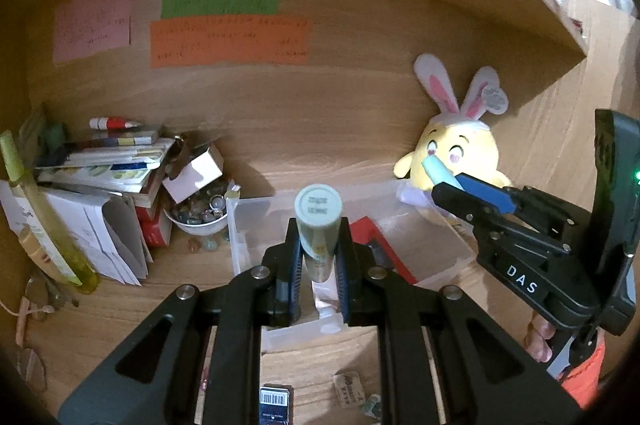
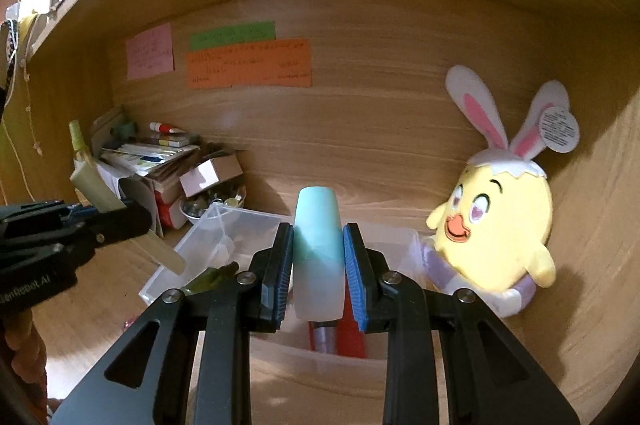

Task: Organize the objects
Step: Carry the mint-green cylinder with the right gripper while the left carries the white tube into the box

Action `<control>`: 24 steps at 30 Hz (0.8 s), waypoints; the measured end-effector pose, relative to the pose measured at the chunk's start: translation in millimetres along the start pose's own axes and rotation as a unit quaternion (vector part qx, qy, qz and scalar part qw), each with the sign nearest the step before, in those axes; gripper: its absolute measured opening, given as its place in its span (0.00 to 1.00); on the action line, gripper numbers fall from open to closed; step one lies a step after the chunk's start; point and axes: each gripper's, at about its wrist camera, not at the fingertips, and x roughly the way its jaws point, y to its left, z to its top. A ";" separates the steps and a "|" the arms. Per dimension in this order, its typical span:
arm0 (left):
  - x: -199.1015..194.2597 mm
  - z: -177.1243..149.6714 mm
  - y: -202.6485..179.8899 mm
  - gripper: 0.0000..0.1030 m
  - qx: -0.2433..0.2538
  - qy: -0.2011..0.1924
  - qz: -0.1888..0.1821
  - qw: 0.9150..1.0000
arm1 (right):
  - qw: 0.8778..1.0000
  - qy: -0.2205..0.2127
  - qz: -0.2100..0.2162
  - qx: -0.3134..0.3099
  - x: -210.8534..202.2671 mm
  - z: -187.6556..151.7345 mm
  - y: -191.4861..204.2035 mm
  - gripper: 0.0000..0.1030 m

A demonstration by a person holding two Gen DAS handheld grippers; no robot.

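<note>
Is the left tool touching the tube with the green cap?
Touching. The left wrist view shows the left tool with both blue pads pressed against the tube.

The left gripper is clamped on a pale green tube, cap end pointing away, above a clear plastic box on the wooden shelf. A red packet lies inside the box. At the right, the right gripper pinches a mint-coloured tube in front of a yellow plush chick (bunny ears on top) at the back right corner. Near the shelf's left edge sit stacked books, a bowl of marbles and a yellow-green bottle.
</note>
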 end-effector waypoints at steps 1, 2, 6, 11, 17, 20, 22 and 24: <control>2.7 -0.4 0.8 0.14 -0.001 0.003 0.001 1.000 | 1.000 0.004 0.002 0.000 5.3 0.1 0.7 0.22; 7.4 -1.1 1.6 0.14 -0.003 0.008 0.002 1.000 | 1.000 0.008 0.003 -0.001 9.2 -0.5 1.4 0.22; 24.4 -4.3 5.7 0.14 -0.009 0.027 0.001 1.000 | 1.000 0.028 0.005 -0.002 28.6 -7.0 4.1 0.22; 42.7 -10.4 7.0 0.14 -0.013 0.050 -0.005 0.999 | 0.998 0.058 0.018 -0.002 49.5 -15.9 3.4 0.22; 64.0 -19.3 7.7 0.14 -0.015 0.079 -0.004 0.997 | 0.995 0.093 0.031 0.001 71.4 -27.1 3.2 0.22; 72.4 -22.5 9.1 0.14 -0.019 0.091 -0.008 0.996 | 0.994 0.109 0.031 0.000 80.1 -32.7 3.1 0.22; 76.1 -24.2 9.0 0.14 -0.018 0.097 -0.009 0.995 | 0.993 0.116 0.029 -0.002 83.7 -36.3 3.8 0.22; 79.3 -26.3 7.6 0.14 -0.013 0.100 -0.006 0.995 | 0.992 0.121 0.028 -0.004 87.1 -38.3 4.9 0.22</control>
